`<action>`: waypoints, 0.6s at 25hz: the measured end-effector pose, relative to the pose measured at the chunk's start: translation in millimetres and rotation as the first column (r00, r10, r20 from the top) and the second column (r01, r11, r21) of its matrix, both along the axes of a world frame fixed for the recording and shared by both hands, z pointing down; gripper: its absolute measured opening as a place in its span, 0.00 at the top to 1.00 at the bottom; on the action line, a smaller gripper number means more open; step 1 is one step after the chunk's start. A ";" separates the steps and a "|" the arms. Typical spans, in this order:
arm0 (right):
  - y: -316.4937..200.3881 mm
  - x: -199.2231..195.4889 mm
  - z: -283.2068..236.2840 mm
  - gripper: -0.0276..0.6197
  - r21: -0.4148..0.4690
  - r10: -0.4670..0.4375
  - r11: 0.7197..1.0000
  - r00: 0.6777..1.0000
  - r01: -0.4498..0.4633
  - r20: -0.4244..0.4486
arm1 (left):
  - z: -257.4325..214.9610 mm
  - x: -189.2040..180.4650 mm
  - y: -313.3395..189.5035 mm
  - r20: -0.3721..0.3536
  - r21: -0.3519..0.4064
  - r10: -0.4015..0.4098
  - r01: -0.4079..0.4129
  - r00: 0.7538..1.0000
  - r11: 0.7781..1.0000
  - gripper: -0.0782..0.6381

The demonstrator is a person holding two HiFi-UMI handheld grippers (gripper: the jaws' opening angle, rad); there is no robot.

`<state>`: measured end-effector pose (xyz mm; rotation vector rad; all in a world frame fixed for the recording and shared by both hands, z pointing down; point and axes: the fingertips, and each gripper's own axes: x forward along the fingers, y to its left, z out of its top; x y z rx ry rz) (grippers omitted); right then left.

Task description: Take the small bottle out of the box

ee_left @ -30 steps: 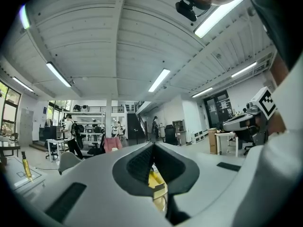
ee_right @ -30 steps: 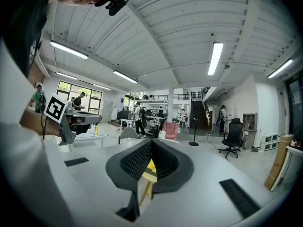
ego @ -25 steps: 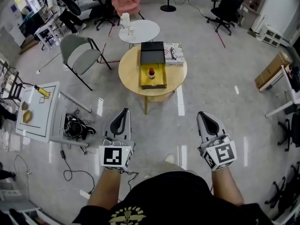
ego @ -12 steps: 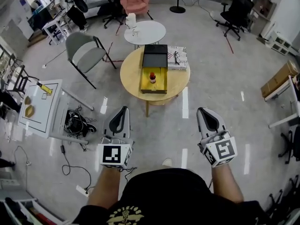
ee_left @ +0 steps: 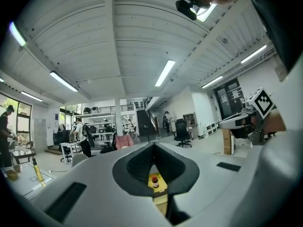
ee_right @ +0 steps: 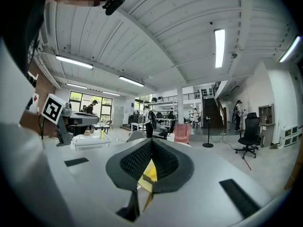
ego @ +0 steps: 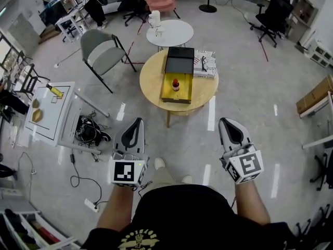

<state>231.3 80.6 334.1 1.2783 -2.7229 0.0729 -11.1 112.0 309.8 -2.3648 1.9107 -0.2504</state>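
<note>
A: Which step is in hand?

B: The approach, I'd say. The person stands well short of the table (ego: 153,85). Both grippers are held low and near the body, and nothing has been reached yet.

A: Where's the bottle (ego: 176,84)?

B: It stands upright in the yellow box (ego: 177,96), toward the far end. The black lid (ego: 179,65) lies open just beyond it. The box sits mid-table, with a book (ego: 206,64) just right of the lid.

A: And the jaws?

B: The left gripper (ego: 136,126) has its jaws closed tip to tip, with nothing between them. In its own view the bottle shows far off through the gap below the tips. The right gripper (ego: 229,126) is clenched and empty too, with only the yellow of the box showing beyond its pads.

A: What does the next move call for?

B: Getting up to the table first. Then one pair of jaws has to open before it comes down over the bottle. The bottle seems to stand clear of the box walls, so a grip across its sides looks possible. The box looks light, so the other gripper may have to steady it.

A: Any risk?

B: A small upright bottle could tip if a jaw nudges it.
</note>
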 end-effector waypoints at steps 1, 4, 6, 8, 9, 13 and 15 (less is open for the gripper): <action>-1.5 -0.6 0.5 0.93 -0.001 -0.001 1.000 1.000 0.001 0.002 | 0.4 -0.2 -1.2 0.003 -0.002 0.001 -0.001 1.000 1.000 0.87; -6.8 -1.4 -1.0 0.93 0.000 0.005 1.000 1.000 -0.005 0.009 | -3.6 0.4 -6.6 0.015 0.001 0.010 -0.010 1.000 1.000 0.87; -10.8 -3.1 -2.3 0.93 0.006 0.009 1.000 1.000 -0.009 0.012 | -7.1 0.2 -10.6 0.021 0.009 0.019 -0.019 1.000 1.000 0.87; -13.8 -7.1 -2.9 0.93 0.012 0.011 1.000 1.000 -0.011 0.014 | -7.4 -1.9 -14.5 0.025 0.015 0.025 -0.026 0.999 1.000 0.87; -14.7 -9.5 -3.0 0.93 0.014 0.010 1.000 1.000 -0.010 0.014 | -6.7 -3.1 -16.3 0.024 0.016 0.027 -0.028 0.999 0.999 0.87; -18.6 -16.4 -1.1 0.93 0.007 0.012 1.000 1.000 -0.012 0.008 | -1.1 -6.8 -24.0 0.020 0.001 0.036 -0.036 0.999 0.999 0.87; -22.1 -19.6 -0.3 0.93 0.008 0.016 1.000 1.000 -0.016 0.005 | 2.8 -9.6 -28.9 0.018 -0.008 0.038 -0.038 0.999 0.999 0.87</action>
